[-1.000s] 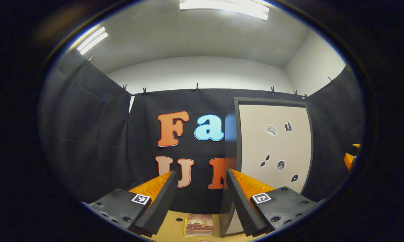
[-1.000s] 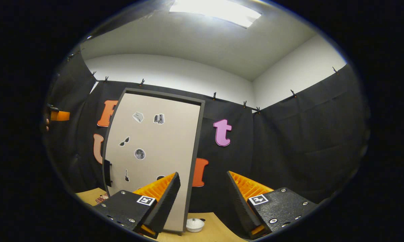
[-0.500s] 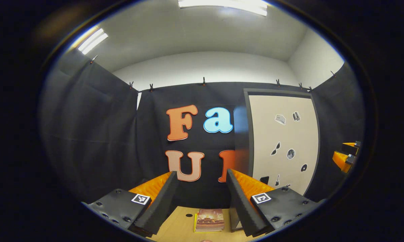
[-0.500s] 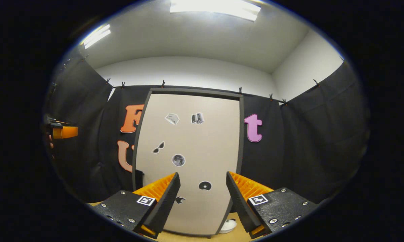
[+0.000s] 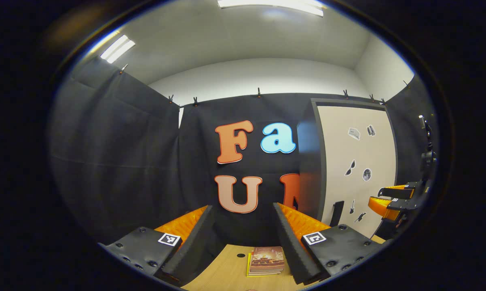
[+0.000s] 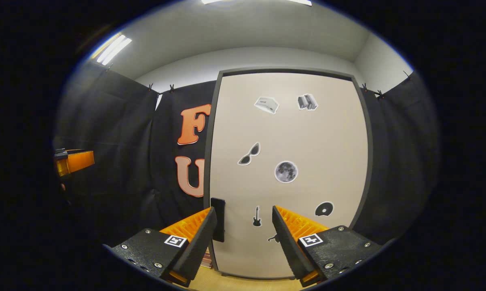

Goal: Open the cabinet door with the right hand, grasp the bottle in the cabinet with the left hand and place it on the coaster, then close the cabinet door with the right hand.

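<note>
Cabinet door [image 6: 287, 169], shut and upright

A tall beige panel in a dark frame, dotted with small black-and-white stickers, stands flush and closed; its dark handle [image 6: 218, 219] sits low on the left edge, as seen in the right gripper view.

The right gripper view faces the cabinet door [image 6: 287, 169] nearly head-on at close range. The left gripper view looks from farther left toward the booth wall, with the same cabinet door [image 5: 358, 161] at an angle on its right. Both views share the door and its handle [image 6: 218, 219].
</note>
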### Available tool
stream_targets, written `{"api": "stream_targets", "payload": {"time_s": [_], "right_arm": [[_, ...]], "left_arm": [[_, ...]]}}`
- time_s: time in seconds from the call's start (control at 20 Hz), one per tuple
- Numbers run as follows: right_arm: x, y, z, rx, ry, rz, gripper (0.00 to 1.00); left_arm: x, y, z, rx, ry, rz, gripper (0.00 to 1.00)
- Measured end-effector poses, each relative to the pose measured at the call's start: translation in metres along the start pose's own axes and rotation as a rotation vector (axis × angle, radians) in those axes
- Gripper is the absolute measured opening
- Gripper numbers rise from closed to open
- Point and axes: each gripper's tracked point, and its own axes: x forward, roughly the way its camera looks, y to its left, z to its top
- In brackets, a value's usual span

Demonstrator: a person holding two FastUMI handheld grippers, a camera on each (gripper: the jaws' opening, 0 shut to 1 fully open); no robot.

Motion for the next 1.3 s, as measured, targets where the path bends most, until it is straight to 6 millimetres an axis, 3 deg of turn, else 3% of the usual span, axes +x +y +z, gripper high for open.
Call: {"api": "stream_targets", "payload": {"time_s": [0.3,0.5,0.65,0.85,1.05,1.3], "right_arm": [[0.061,0.036,-0.051,0.030,0.139,0.056,0.81],[0.097,0.035,-0.074,0.041,0.184,0.022,0.75],[0.112,0.039,-0.086,0.035,0.205,0.006,0.61],[0.111,0.041,-0.088,0.008,0.194,-0.023,0.37],[0.108,0.040,-0.088,0.082,0.214,-0.002,0.28],[0.077,0.047,-0.092,0.085,0.239,0.053,0.24]], "left_arm": [[-0.008,0.040,-0.009,0.024,0.000,0.092,0.92],[-0.010,0.055,-0.014,0.034,0.003,0.135,0.94],[-0.007,0.061,-0.024,0.025,0.018,0.153,0.94],[-0.004,0.061,-0.036,0.002,0.043,0.151,0.94],[0.000,0.051,-0.038,-0.011,0.050,0.125,0.94],[0.018,0.035,-0.043,-0.037,0.049,0.085,0.94]]}}
